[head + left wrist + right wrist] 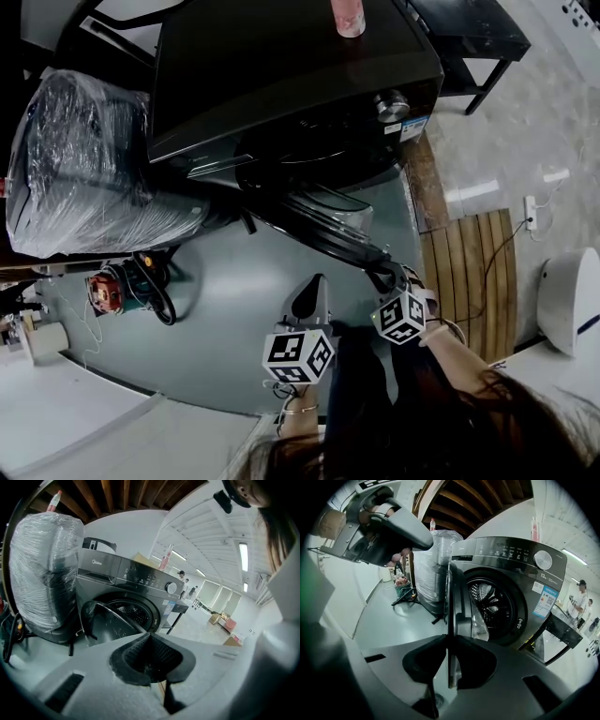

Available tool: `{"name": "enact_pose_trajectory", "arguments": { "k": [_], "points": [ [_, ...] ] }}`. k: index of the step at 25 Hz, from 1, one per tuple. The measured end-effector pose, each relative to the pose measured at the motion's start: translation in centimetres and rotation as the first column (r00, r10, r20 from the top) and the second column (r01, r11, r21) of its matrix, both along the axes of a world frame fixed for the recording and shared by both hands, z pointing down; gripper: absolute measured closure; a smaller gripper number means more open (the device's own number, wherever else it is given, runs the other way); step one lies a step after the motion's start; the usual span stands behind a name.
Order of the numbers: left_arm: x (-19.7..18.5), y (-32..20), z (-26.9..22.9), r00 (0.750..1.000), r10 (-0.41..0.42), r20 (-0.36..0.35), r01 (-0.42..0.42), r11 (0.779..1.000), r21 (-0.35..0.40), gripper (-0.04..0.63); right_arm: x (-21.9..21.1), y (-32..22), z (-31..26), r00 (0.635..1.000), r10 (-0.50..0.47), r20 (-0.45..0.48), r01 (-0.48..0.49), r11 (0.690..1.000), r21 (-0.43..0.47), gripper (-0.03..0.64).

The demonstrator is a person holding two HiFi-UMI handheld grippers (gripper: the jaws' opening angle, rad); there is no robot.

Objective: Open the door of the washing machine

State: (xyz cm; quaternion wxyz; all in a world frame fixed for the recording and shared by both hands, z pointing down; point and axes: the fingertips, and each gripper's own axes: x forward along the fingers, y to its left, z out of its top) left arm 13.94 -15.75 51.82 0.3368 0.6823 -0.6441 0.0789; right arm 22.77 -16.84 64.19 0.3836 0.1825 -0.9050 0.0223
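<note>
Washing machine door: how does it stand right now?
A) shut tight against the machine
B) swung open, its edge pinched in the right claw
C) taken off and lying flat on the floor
B: the right gripper view shows the door swung out from the drum opening, its edge pinched between the right claw's pads.

My right gripper (449,639) clamped on the door (461,606)
I see its jaws pinching the door's thin edge; the door stands swung out from the washing machine (511,555), with the drum (492,604) showing behind it.
</note>
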Motion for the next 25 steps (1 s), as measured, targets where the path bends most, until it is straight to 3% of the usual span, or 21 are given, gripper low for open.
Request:
{"name": "enact_pose_trajectory", "arguments": {
  "k": [25],
  "points": [
    [-8.5, 13.7, 0.4, 0.999, -0.031, 0.012, 0.031, 1.0, -0.001, 0.58, -7.3, 13.1, 0.6, 0.973, 0.227, 0.045, -0.225, 0.973, -0.05, 0.549]
  ]
}}
